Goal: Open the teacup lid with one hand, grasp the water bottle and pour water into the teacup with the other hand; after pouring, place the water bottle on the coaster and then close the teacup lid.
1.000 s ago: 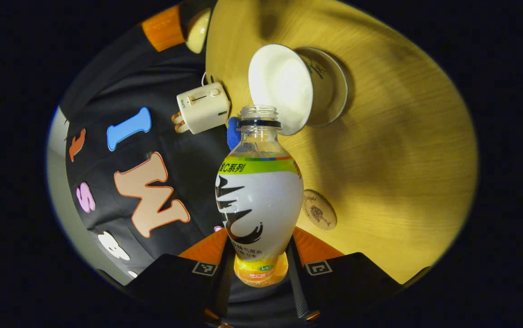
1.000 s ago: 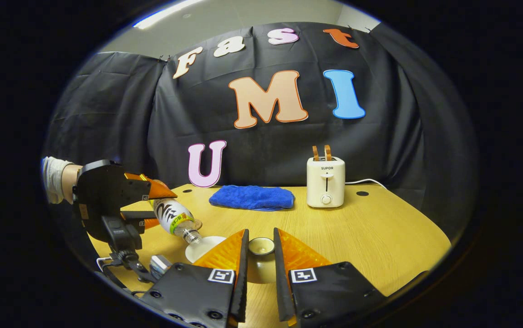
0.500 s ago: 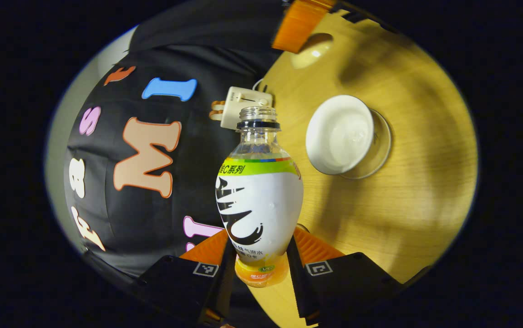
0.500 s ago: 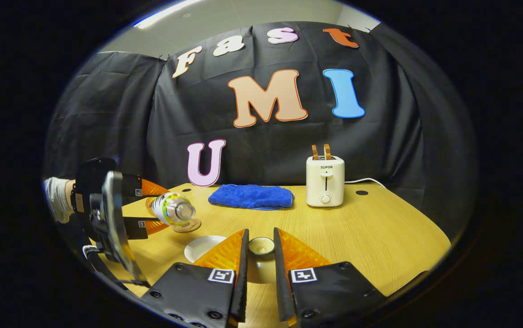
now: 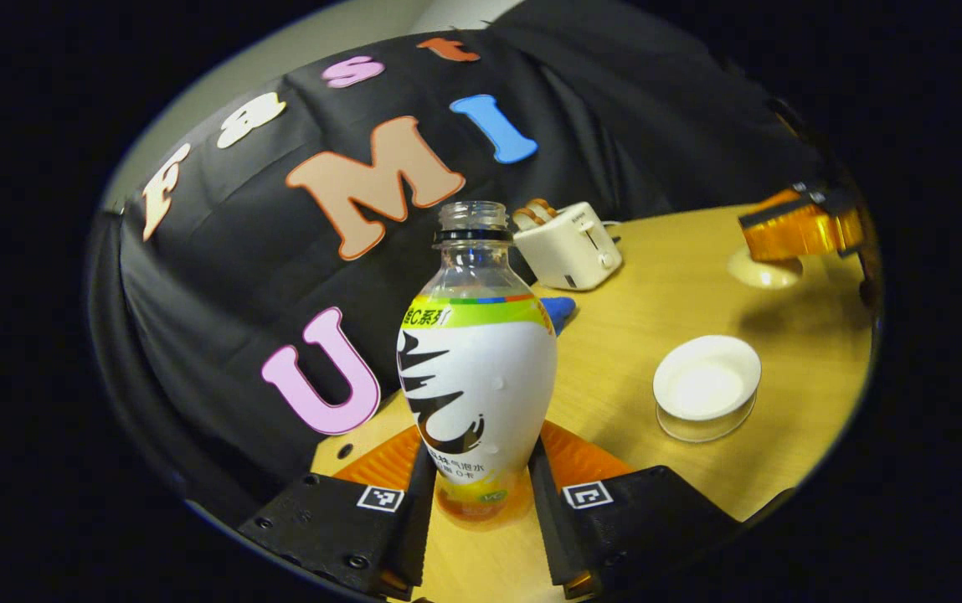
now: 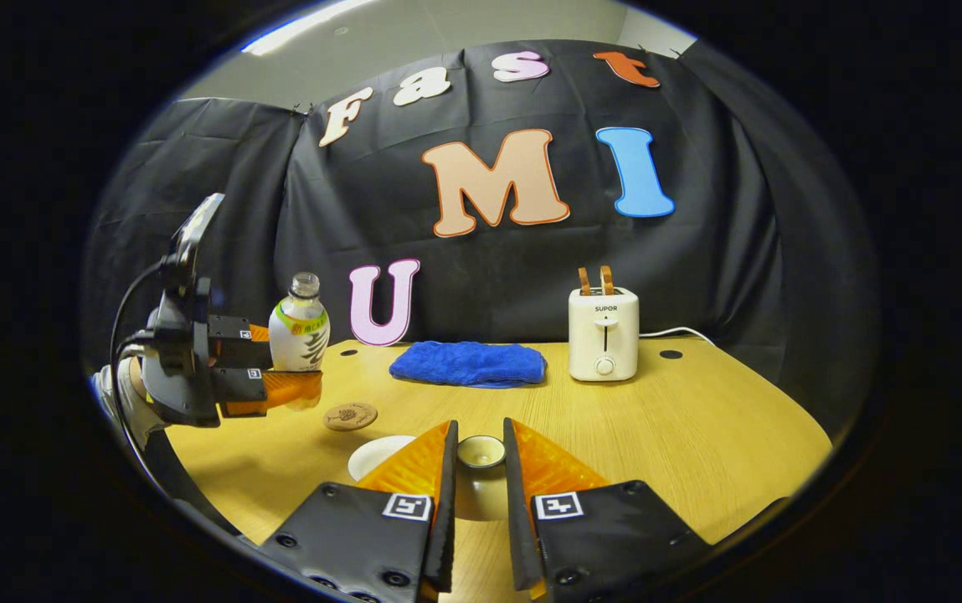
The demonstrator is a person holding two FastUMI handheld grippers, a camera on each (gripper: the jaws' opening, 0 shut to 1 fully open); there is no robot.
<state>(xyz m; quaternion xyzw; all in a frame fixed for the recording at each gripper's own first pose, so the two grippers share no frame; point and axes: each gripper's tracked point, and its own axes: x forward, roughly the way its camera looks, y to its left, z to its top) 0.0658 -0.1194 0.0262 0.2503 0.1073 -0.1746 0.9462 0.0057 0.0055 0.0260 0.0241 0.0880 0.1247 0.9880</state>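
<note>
My left gripper (image 5: 481, 448) is shut on the lower body of the uncapped water bottle (image 5: 478, 368), which now stands upright. In the right gripper view that bottle (image 6: 300, 330) and the left gripper (image 6: 284, 365) are at the table's left, just behind and left of the round wooden coaster (image 6: 350, 415). The open white teacup (image 5: 705, 387) stands on the table to the bottle's right; its rim (image 6: 373, 452) also peeks out beside my right fingers. My right gripper (image 6: 479, 432) is shut on the teacup lid (image 6: 481, 459) and holds it low over the table.
A cream toaster (image 6: 604, 333) with its cord and a folded blue cloth (image 6: 468, 363) sit at the back of the wooden table (image 6: 681, 427). A sleeved hand (image 6: 120, 394) holds the left gripper. The right gripper (image 5: 790, 228) with the lid (image 5: 765, 273) shows far right.
The bottle has swung from tilted over the teacup to upright and moved left, away from the cup toward the coaster. The right gripper and lid stayed put.
</note>
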